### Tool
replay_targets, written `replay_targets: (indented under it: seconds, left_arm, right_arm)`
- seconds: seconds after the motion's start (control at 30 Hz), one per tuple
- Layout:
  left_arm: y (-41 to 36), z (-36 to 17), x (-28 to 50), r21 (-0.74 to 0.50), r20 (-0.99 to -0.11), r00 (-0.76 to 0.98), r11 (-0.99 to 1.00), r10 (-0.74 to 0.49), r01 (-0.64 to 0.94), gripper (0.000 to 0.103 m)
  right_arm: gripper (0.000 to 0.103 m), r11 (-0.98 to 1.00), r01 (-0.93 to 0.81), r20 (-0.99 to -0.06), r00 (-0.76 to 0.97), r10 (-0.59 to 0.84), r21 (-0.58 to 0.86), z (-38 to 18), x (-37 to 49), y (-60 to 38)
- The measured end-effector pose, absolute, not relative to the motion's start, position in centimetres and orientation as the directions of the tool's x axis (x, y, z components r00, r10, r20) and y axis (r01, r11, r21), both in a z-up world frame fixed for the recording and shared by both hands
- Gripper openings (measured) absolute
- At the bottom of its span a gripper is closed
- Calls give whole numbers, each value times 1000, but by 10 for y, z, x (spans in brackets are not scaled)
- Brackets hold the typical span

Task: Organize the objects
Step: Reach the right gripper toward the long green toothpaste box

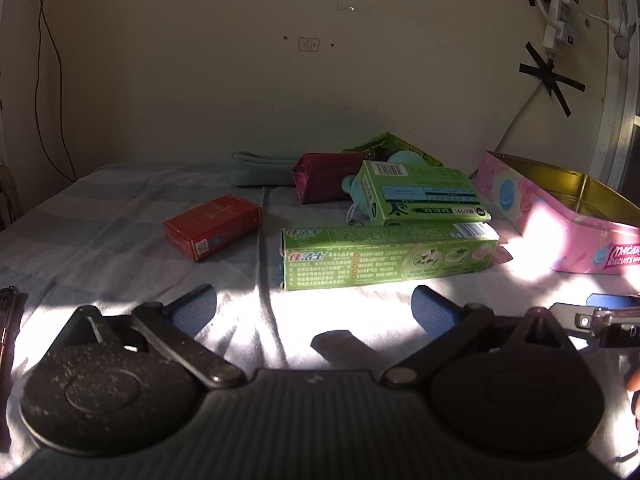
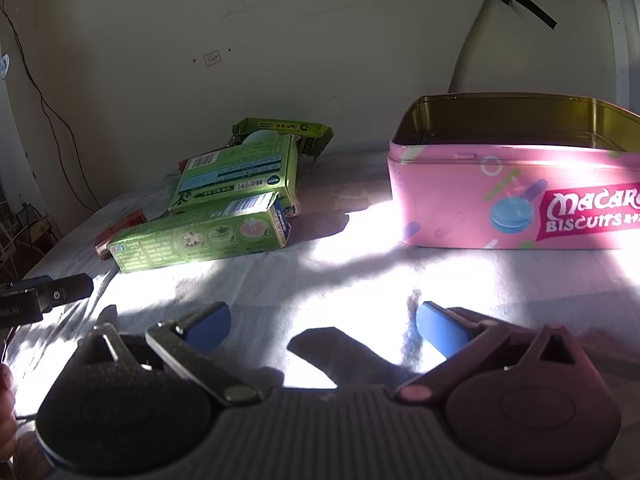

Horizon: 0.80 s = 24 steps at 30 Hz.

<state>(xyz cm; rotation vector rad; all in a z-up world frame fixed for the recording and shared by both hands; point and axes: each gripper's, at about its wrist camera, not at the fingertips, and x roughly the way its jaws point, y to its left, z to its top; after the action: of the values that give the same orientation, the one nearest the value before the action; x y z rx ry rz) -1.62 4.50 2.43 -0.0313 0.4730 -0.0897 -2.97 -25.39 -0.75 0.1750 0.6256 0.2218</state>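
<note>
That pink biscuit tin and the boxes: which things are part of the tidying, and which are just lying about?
Part of the job:
pink biscuit tin, open
long green box
shorter green box
red box
dark red pouch

Just there:
power strip on the wall
black tape

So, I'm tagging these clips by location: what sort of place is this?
Probably a home room, perhaps a bedroom: a cloth-covered surface holds toothpaste boxes and a biscuit tin, against a plain wall with a taped-up power strip.
</note>
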Motion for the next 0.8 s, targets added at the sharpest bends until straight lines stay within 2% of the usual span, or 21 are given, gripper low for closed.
replay_targets:
  seconds: [0.3, 0.5, 0.6, 0.8]
  left_arm:
    - [71, 28, 31, -143, -489, 839, 971, -239, 194, 103]
    - [68, 23, 55, -177, -505, 819, 962, -272, 210, 103]
    - [67, 18, 66, -207, -527, 796, 954, -297, 219, 103]
    - [64, 10, 79, -232, -535, 779, 943, -329, 239, 103]
  right_arm:
    - [102, 936, -350, -536, 797, 277, -38, 10, 18, -197]
    - [101, 901, -432, -576, 749, 328, -48, -1, 51, -179]
    - [94, 884, -464, -610, 718, 337, -59, -8, 62, -171]
    - [91, 863, -500, -605, 709, 362, -70, -10, 65, -161]
